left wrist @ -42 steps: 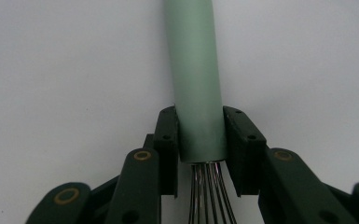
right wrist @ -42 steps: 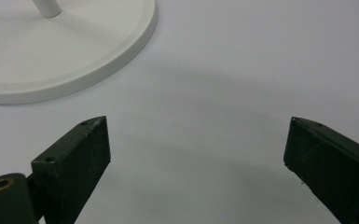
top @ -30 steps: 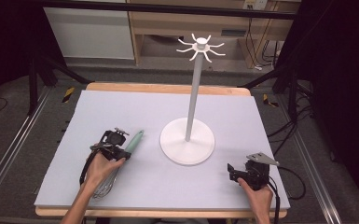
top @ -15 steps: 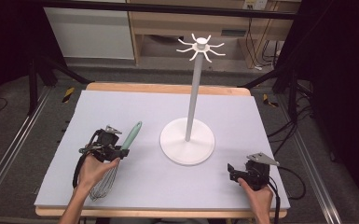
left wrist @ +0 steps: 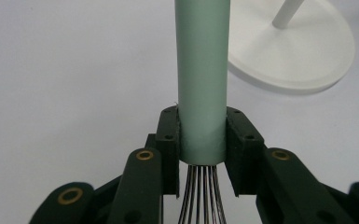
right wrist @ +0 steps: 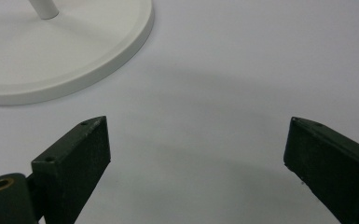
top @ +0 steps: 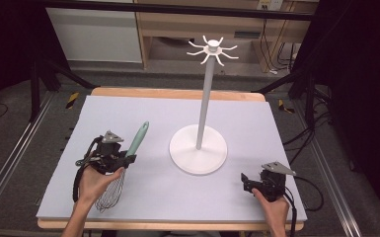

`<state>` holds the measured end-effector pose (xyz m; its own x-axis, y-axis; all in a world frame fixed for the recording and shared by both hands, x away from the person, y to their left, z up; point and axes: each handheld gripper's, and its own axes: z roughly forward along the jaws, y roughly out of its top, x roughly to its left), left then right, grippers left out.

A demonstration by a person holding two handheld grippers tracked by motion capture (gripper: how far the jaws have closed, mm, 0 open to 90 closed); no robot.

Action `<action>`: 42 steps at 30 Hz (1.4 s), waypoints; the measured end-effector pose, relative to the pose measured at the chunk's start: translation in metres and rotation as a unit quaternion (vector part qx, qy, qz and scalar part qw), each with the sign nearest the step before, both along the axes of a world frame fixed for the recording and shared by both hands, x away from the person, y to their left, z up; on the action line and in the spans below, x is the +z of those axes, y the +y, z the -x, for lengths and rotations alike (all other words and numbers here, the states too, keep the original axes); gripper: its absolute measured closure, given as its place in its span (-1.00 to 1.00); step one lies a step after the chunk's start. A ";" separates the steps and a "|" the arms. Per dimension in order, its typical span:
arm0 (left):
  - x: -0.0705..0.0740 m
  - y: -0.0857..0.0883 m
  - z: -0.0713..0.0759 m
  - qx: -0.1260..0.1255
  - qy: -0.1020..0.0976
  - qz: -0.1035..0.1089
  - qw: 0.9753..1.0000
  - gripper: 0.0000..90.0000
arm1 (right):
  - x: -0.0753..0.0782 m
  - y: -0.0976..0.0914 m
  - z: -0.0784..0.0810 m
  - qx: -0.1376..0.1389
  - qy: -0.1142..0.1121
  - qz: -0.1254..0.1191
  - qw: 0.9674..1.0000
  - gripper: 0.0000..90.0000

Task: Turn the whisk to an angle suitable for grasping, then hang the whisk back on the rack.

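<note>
Left gripper: the left gripper [top: 123, 159] sits over the left part of the tabletop [top: 143, 113], borne by the person's left hand [top: 96, 181], and is clenched on the whisk [top: 128, 158].
Grip point: in the left gripper view both black pads press the sides of the pale green handle [left wrist: 202, 74] at its lower end, just above where the wires [left wrist: 202, 196] leave it.
Whisk handle: it runs straight out ahead of this gripper between the jaws, pointing up and away toward the far side of the tabletop.
Whisk wires: the wire cage [top: 111, 193] trails behind this gripper, under the hand and toward the near edge; whether it rests on the surface or hangs just over it I cannot tell.
Stand: a white rack stand [top: 198, 149] with a round base, a thin upright pole and a ring of hooks [top: 212, 49] at the top; it is ahead of the left gripper and off to its right, apart from the whisk.
Right gripper: the right gripper [top: 249, 180] rests low by the near right corner of the tabletop in the person's right hand [top: 272, 207], released, its jaws spread wide with bare surface between them.
Stand seen from the right gripper: the base [right wrist: 65, 51] lies ahead of it and to its left, near but not touching.
</note>
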<state>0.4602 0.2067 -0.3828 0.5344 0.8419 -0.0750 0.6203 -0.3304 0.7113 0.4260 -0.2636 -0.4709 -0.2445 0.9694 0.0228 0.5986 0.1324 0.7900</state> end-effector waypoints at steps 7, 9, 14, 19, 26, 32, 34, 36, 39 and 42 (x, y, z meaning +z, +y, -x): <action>0.008 0.004 0.012 0.012 -0.061 0.032 0.998 0.53 | 0.001 0.000 0.001 -0.003 -0.002 -0.003 1.000 -0.83; 0.009 0.004 0.014 0.012 -0.070 0.042 0.997 0.53 | 0.001 0.000 0.001 -0.004 -0.002 -0.004 1.000 -0.83; 0.011 0.003 0.019 0.007 -0.104 0.067 0.992 0.53 | 0.001 0.000 0.001 -0.003 -0.003 -0.001 1.000 -0.83; 0.015 0.001 0.026 0.003 -0.138 0.080 0.987 0.53 | 0.001 0.000 0.001 -0.001 -0.004 0.001 1.000 -0.83; 0.024 -0.004 0.036 -0.001 -0.169 0.095 0.981 0.53 | 0.000 0.000 0.001 0.000 -0.004 0.001 1.000 -0.83; 0.034 -0.003 0.040 -0.007 -0.193 0.117 0.974 0.52 | 0.001 0.000 0.000 -0.001 -0.006 -0.002 1.000 -0.83; 0.036 -0.003 0.040 -0.013 -0.202 0.119 0.972 0.52 | 0.001 0.000 0.001 -0.003 -0.006 -0.004 1.000 -0.83; 0.039 -0.004 0.040 -0.013 -0.206 0.121 0.971 0.52 | 0.001 0.000 0.001 -0.003 -0.006 -0.004 1.000 -0.83; 0.045 -0.004 0.039 -0.011 -0.214 0.129 0.968 0.52 | 0.000 0.000 0.001 0.002 -0.008 0.000 1.000 -0.83; 0.048 -0.005 0.037 -0.012 -0.215 0.137 0.967 0.52 | 0.001 0.000 0.001 0.001 -0.008 -0.001 1.000 -0.83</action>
